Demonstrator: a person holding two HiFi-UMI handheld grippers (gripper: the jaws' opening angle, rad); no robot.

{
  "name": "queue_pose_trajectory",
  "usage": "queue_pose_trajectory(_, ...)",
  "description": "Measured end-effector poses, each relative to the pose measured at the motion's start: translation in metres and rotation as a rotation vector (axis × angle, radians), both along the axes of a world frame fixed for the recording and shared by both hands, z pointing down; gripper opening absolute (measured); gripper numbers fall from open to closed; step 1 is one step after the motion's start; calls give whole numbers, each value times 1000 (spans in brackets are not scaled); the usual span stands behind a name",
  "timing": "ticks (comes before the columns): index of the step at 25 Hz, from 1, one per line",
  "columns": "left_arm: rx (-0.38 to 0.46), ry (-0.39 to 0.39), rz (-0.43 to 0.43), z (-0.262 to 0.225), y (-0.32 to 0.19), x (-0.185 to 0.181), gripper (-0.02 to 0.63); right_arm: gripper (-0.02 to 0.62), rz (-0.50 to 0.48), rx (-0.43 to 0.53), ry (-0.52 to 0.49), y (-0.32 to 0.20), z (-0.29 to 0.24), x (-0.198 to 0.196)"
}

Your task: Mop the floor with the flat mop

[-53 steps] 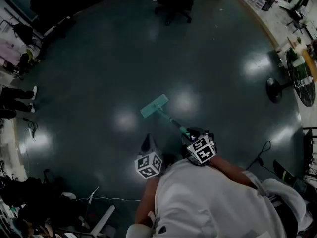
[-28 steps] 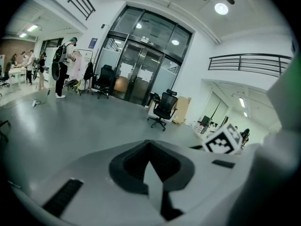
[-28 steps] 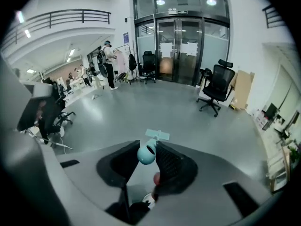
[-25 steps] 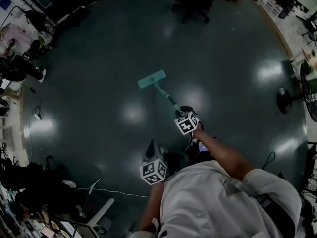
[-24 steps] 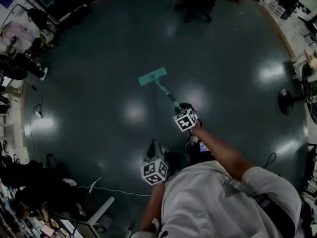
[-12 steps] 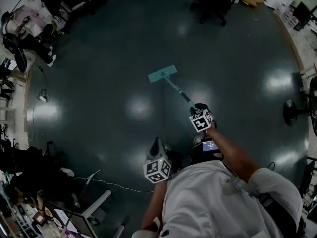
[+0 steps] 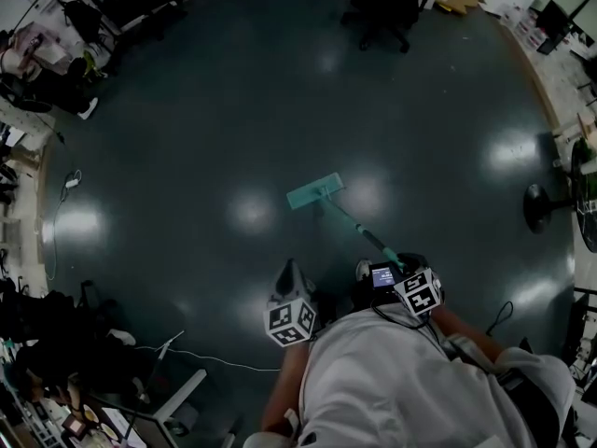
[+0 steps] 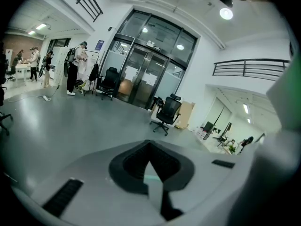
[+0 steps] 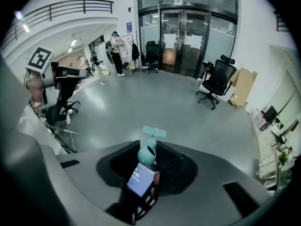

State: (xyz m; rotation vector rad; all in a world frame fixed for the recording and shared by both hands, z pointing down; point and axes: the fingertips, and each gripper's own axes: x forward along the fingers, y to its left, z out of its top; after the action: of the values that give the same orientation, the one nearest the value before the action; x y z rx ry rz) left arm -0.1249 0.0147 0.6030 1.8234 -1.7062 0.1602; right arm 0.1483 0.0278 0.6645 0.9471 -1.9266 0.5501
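Note:
A flat mop with a teal head [image 7: 314,191] lies on the dark glossy floor [image 7: 205,129] ahead of me. Its teal handle [image 7: 359,230] slants back and to the right into my right gripper [image 7: 403,271], which is shut on the handle's upper end. In the right gripper view the handle's rounded end [image 9: 147,152] sits between the jaws of the right gripper [image 9: 149,155], with the mop head [image 9: 154,132] small beyond it. My left gripper [image 7: 287,271] hangs close to my body, apart from the mop. In the left gripper view the left gripper [image 8: 151,166] is shut, holding nothing.
A black office chair [image 7: 382,7] stands at the far side of the floor. A round stand base [image 7: 538,204] is at the right. Bags, cables and people's legs crowd the left edge [image 7: 37,73]. A white cable [image 7: 201,357] trails near my left foot.
The right gripper has pulled back toward my body, drawing the mop head nearer and to the right across the floor. The left gripper has stayed put.

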Motion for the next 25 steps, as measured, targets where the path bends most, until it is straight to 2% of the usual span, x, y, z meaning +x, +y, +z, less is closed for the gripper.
queue_pose_trajectory(4, -9, -2, -6, -1, 1, 4, 1, 109, -15, 28, 10, -43, 39, -21)
queue_pose_trajectory(11, -31, -9, -38, -2, 18, -6, 2, 107, 16, 117, 45, -195, 109, -104)
queue_pose_trajectory(14, -42, -16, -60, 2, 28, -16, 0, 107, 18, 112, 60, -226, 116, -128)
queue_pose_trajectory(18, -37, -10, -74, 8, 34, -23, 2, 107, -47, 98, 73, -195, 112, -114)
queue_pose_trajectory(21, -23, -6, -62, 8, 26, -19, 2, 107, -101, 55, 88, -128, 90, -62)
queue_pose_trajectory(23, -10, -3, -49, 4, 19, -15, 0, 109, -113, 8, 91, -74, 60, -24)
queue_pose_trajectory(25, 2, 1, -35, 1, 14, -15, 1, 107, -116, -31, 83, -28, 25, -2)
